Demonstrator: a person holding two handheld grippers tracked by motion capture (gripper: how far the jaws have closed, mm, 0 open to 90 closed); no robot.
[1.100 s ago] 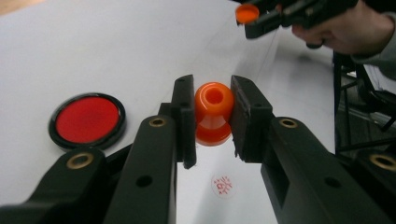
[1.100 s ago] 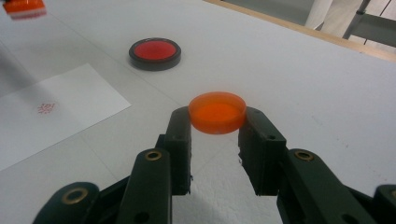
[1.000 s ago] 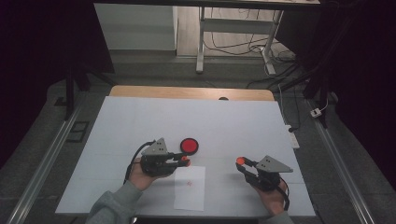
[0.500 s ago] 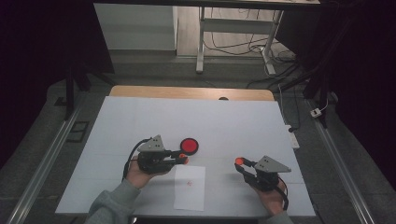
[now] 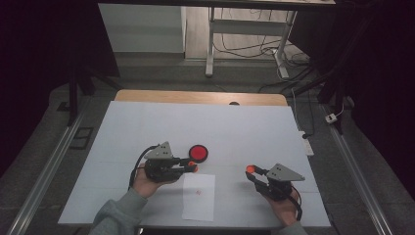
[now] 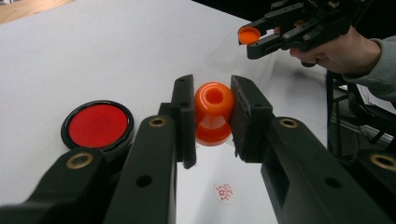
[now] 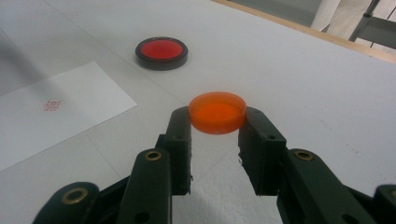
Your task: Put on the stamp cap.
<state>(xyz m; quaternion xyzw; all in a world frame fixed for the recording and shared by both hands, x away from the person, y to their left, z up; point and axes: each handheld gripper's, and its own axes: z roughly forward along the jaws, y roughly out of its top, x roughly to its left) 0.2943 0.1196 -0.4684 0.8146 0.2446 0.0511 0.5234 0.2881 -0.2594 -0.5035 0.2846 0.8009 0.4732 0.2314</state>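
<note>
My left gripper (image 5: 192, 168) is shut on an orange knob-shaped stamp (image 6: 214, 113), held level just above the white sheet of paper (image 5: 199, 200). The paper carries one small red stamp mark (image 6: 224, 192). A round red ink pad (image 5: 198, 152) in a black case lies on the table just beyond the left gripper. My right gripper (image 5: 251, 170) is shut on a flat round orange cap (image 7: 217, 112), held by its rim to the right of the paper. In the left gripper view the right gripper (image 6: 250, 39) with the cap hangs at the upper right.
The white table top (image 5: 147, 122) ends in a wooden strip (image 5: 195, 97) at the far side. A white power strip (image 5: 306, 142) lies off the right edge. Metal rails run along both sides, and a desk frame with cables stands beyond.
</note>
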